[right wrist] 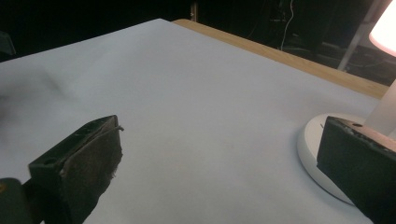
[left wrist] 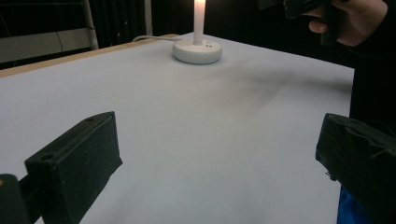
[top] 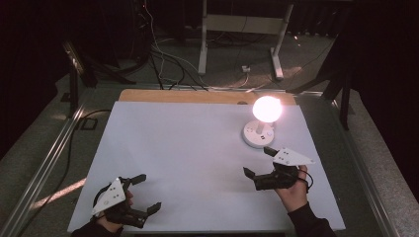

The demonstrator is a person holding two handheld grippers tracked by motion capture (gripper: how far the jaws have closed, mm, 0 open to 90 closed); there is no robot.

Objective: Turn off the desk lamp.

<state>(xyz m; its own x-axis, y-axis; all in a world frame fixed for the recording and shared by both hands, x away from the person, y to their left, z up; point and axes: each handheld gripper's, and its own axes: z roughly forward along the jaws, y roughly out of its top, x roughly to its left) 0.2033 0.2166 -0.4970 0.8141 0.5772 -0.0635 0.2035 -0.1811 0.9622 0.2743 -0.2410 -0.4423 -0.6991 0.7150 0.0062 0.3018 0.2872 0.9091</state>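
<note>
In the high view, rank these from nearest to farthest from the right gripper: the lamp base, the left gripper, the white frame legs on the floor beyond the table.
From the right gripper:
1. Lamp base, just beyond it, table's far right.
2. Left gripper, across at the near left.
3. White frame legs, on the floor past the far edge.

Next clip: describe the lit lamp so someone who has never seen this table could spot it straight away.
Start at the white sheet covering the table, then look to its far right part, just beyond the right tongs. There stands the lamp: a round white base with a short stem and a glowing globe, the one bright thing in a dark room.
</note>
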